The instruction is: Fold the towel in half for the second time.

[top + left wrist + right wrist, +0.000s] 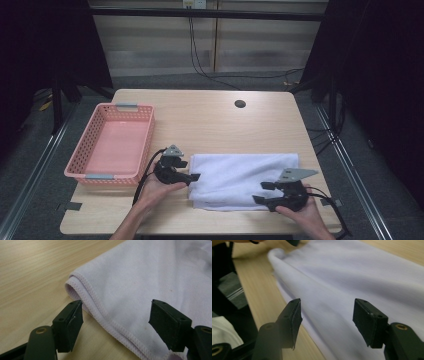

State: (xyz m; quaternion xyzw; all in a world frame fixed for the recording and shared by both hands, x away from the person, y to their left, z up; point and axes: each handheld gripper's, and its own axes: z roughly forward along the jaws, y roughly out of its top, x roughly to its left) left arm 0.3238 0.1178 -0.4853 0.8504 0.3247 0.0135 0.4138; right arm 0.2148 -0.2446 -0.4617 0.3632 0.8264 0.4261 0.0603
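towel folded | left claw at corner | right claw apparently over near edge

A pink perforated basket sits on the left of the wooden table, a round cable hole lies far right, and black cables trail beyond.

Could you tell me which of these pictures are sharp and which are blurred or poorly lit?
High view: table evenly lit, surroundings dark. Left gripper view: sharp, the towel hem stitching reads clearly. Right gripper view: the towel is smeared with motion blur, though the tool's own jaws stay fairly crisp.
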